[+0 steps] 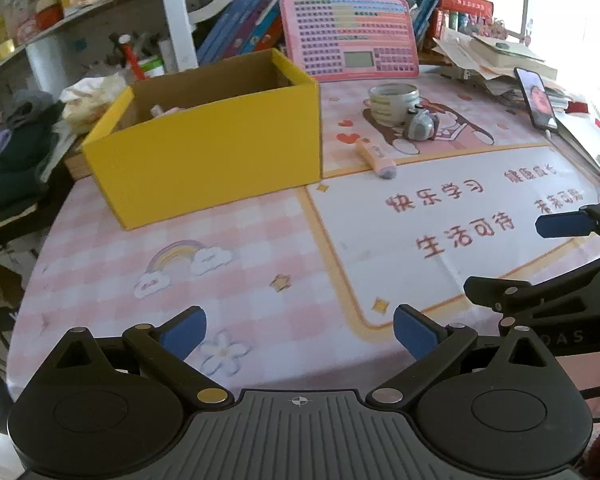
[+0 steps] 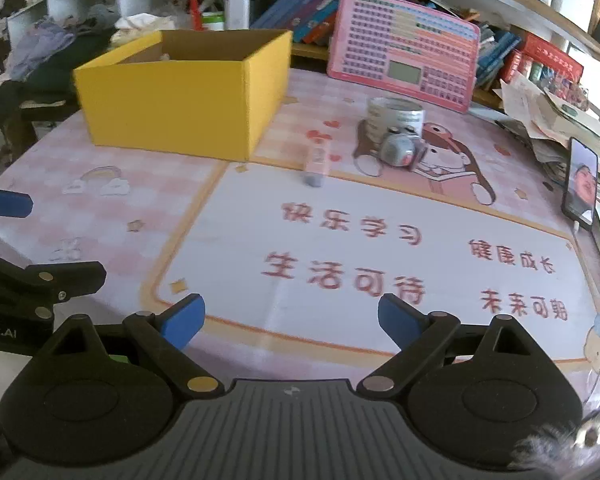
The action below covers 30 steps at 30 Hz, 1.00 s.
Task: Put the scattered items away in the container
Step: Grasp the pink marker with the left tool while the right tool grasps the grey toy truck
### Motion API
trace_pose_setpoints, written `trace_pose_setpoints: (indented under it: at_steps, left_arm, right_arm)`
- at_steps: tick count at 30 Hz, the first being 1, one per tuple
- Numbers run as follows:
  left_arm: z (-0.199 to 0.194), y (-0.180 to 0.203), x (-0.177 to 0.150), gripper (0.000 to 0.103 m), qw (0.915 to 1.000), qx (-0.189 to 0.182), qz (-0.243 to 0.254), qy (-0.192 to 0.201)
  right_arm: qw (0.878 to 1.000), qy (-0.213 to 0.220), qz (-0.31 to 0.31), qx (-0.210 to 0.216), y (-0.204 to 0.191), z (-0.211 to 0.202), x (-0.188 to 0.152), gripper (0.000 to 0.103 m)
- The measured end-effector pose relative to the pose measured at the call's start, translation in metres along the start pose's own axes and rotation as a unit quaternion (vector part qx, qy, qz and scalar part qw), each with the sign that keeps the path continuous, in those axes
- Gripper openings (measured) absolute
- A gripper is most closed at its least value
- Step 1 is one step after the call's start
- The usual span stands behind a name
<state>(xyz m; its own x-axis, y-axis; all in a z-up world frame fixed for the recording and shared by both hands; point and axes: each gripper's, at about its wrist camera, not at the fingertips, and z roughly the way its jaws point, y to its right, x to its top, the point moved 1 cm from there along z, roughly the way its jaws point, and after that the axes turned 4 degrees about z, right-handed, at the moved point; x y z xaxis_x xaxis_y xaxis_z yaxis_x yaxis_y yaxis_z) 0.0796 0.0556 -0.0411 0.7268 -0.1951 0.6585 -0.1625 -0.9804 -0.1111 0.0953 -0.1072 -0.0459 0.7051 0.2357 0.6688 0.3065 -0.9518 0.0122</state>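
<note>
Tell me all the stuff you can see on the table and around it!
box: one, yellow, open, back left of the table
tube: one, pale pink with a dark end, lying just right of the box
tape roll: one, whitish, behind the tube
small round toy: one, grey, touching the tape roll's front
learning board: one, pink, leaning against the books
books: many, mostly blue, on the shelf
phone: one, black, propped at right, screen lit
paper pile: one, white, behind the phone
table mat: one, pink checks
left gripper: one, black, blue pads, open
right gripper: one, same, open
</note>
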Motion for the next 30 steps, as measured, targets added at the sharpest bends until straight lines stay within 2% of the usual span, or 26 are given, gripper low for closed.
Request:
trace_pose_setpoints:
  at_steps: [15, 25, 30]
  left_arm:
    - [0.059, 0.062, 0.061, 0.101, 0.9997, -0.010, 0.016, -0.016]
    - [0.088, 0.094, 0.095, 0.101, 0.9997, -0.003, 0.009, -0.025]
    - [0.093, 0.099, 0.109, 0.101, 0.9999, 0.010, 0.002, -0.009]
  right_arm:
    - [1.000, -0.021, 0.010, -0.009, 0.090, 0.044, 0.032, 0.094]
    - [1.000, -0.017, 0.013, 0.017, 0.136, 0.073, 0.057, 0.094]
    - [0.999, -0.004, 0.020, 0.032, 0.148, 0.084, 0.070, 0.094]
